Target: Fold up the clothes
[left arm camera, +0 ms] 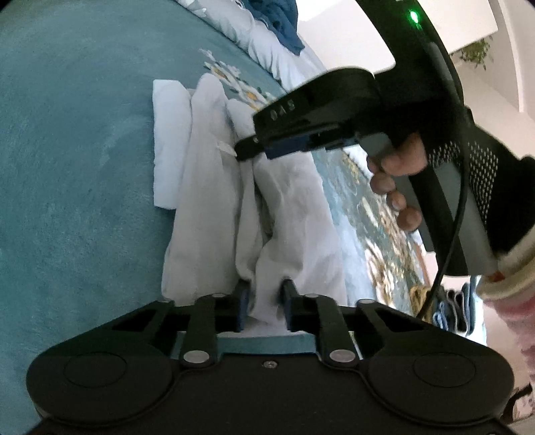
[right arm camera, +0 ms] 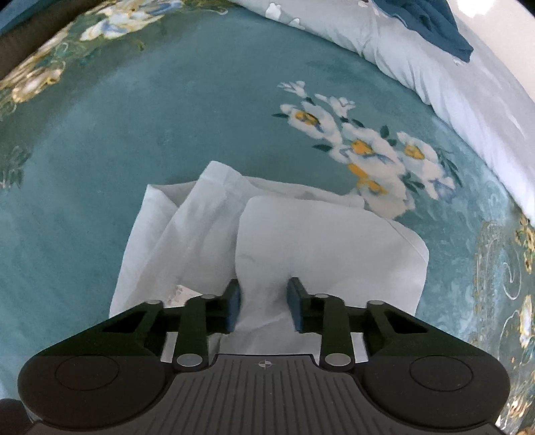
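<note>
A white garment [left arm camera: 207, 200] lies bunched and partly folded on a teal bedspread [left arm camera: 73, 167]. My left gripper [left arm camera: 265, 291] is shut on a pinch of its near edge. In the left wrist view the right gripper [left arm camera: 247, 150] reaches in from the right, its fingers down on the garment's far part. In the right wrist view the right gripper [right arm camera: 264, 294] is shut on a fold of the white garment [right arm camera: 301, 234], which drapes forward from the fingers. A small label [right arm camera: 179, 292] shows on the cloth by the left finger.
The teal bedspread [right arm camera: 167, 117] has a white and yellow flower print [right arm camera: 367, 150]. A pale duvet [right arm camera: 451, 83] with a dark blue cloth [right arm camera: 434, 20] on it lies along the far edge. Folded clothes [left arm camera: 454, 311] sit off the bed at the right.
</note>
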Tool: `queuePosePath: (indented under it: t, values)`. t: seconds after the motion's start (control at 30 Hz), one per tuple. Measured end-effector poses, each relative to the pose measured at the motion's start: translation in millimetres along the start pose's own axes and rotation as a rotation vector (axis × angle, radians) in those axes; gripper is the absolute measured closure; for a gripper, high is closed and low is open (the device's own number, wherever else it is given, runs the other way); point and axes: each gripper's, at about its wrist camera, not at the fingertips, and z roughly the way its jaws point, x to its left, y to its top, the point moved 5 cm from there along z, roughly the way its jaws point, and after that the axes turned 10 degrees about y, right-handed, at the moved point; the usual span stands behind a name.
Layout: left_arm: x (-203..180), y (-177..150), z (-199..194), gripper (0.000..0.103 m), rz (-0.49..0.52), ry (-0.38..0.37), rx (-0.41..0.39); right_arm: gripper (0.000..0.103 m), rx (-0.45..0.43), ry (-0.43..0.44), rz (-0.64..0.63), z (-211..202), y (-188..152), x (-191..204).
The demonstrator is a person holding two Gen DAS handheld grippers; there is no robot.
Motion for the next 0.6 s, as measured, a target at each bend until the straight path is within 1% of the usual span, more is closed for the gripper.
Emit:
queuePosePath:
  t: [0.07, 0.17, 0.3, 0.4, 0.5, 0.6]
  values:
    - [-5.3, 0.8, -2.9, 0.099, 0.003, -0.022, -0.027, 0.089, -0.012, 0.017, 0.018, -3.0, -0.6, -4.0]
    - [-15.3, 1.6, -10.1, 0.099, 0.039, -0.066, -0.078, 0.092, -0.039, 0.051, 0.057, -9.9, -2.2, -11.7]
    - [-15.2, 2.7, -13.8, 0.1, 0.033, -0.1, -0.093, 0.094, -0.092, 0.106, 0.144, -22.7, -4.6, -27.4]
    - [-16.0, 4.3, -16.9, 0.1, 0.033, -0.116, -0.11, 0.094, -0.144, 0.17, 0.208, -35.1, -4.7, -35.4]
    - [-12.2, 6.5, -27.7, 0.1, 0.024, -0.12, -0.133, 0.094, -0.175, 0.179, 0.207, -43.8, 0.4, -31.8]
    - [-3.8, 8.9, -39.1, 0.1, -0.003, -0.112, -0.161, 0.094, -0.187, 0.195, 0.186, -44.8, 8.8, -21.2]
